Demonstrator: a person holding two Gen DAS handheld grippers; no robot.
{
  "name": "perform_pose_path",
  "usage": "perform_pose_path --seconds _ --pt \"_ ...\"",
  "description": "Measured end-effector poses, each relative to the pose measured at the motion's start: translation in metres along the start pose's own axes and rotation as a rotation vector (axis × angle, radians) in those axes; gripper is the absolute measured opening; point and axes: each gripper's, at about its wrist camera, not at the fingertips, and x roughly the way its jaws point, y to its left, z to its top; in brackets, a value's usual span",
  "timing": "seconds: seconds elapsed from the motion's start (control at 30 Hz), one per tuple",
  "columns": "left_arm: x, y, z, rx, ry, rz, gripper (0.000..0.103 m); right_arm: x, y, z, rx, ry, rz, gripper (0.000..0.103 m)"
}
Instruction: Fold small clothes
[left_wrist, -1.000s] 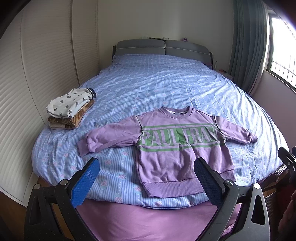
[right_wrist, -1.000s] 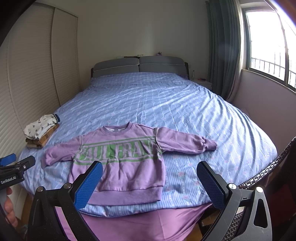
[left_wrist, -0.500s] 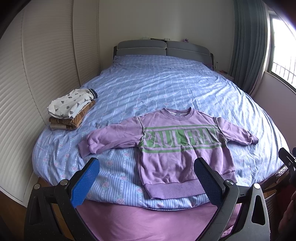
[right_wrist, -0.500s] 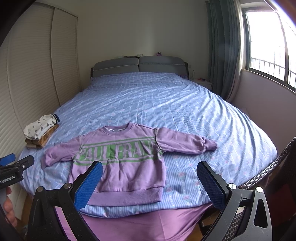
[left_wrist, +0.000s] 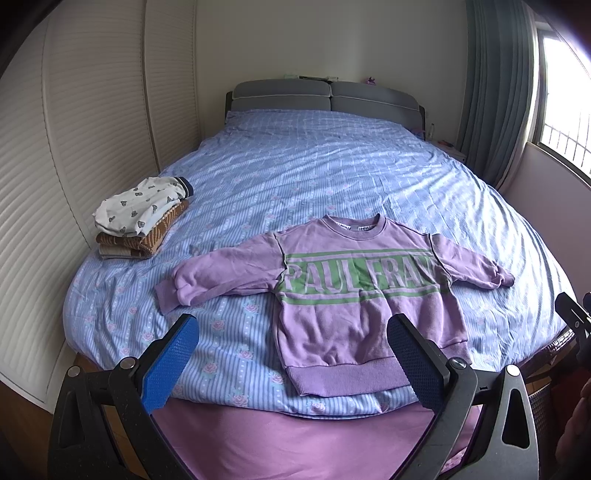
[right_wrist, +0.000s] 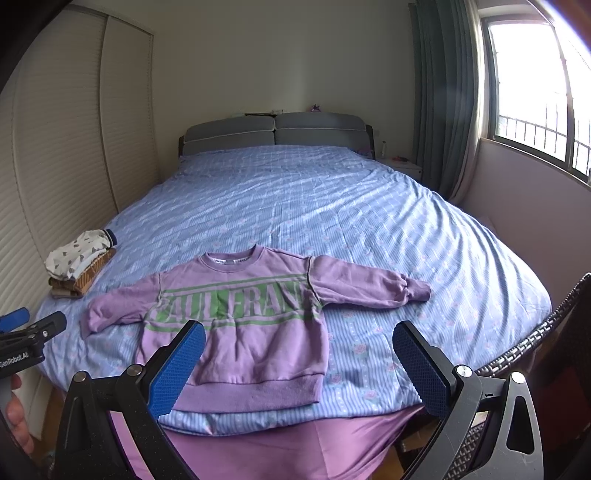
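Observation:
A small purple sweatshirt (left_wrist: 354, 295) with green lettering lies flat and face up near the foot of the bed, both sleeves spread out; it also shows in the right wrist view (right_wrist: 243, 317). My left gripper (left_wrist: 291, 343) is open and empty, held before the bed's foot edge, short of the sweatshirt's hem. My right gripper (right_wrist: 297, 349) is open and empty, also before the foot edge, near the hem's right side. Neither touches the cloth.
A stack of folded clothes (left_wrist: 142, 218) sits at the bed's left edge, also in the right wrist view (right_wrist: 79, 262). The blue striped bedspread (left_wrist: 314, 173) covers the bed. White slatted closet doors (left_wrist: 74, 147) stand left; a wicker chair (right_wrist: 546, 332) stands right.
Both grippers have drifted slightly; the left view has shifted a little toward the bed. The sweatshirt has not moved.

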Motion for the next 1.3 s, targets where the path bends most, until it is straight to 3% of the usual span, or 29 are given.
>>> perform_pose_path --seconds 1.03,1.3 --pt "0.001 0.002 0.003 -0.001 -0.006 0.001 0.103 0.004 -0.004 0.001 0.006 0.004 -0.004 0.103" --pt "0.019 -0.026 0.019 0.020 -0.032 -0.017 0.103 0.018 -0.018 0.013 0.035 -0.007 -0.017 0.103"
